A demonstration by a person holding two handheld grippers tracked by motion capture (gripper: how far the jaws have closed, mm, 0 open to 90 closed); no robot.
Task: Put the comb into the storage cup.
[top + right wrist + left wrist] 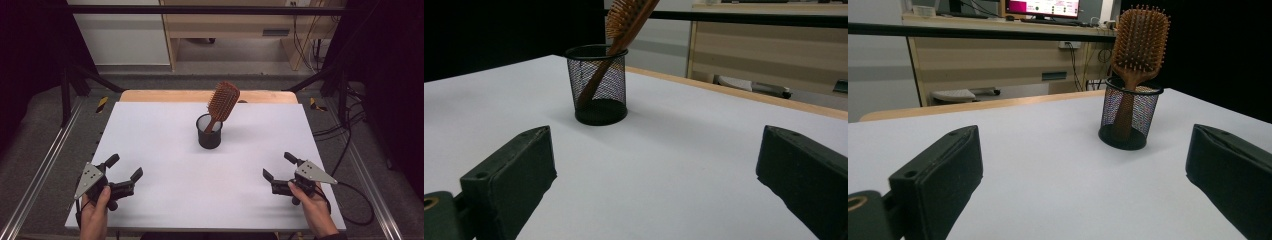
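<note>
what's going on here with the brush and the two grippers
A person sits at a white table with a gripper in each hand. The left gripper and the right gripper both rest near the table's front edge, jaws wide open and holding nothing. Farther back, near the middle, a wooden hairbrush stands handle-down in a black mesh cup, leaning against its rim. Neither gripper touches the brush or the cup.

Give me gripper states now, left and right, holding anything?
Left gripper: open, holding nothing, resting on the white table.
Right gripper: open, holding nothing, apart from the black mesh cup with the brown wooden paddle hairbrush.
</note>
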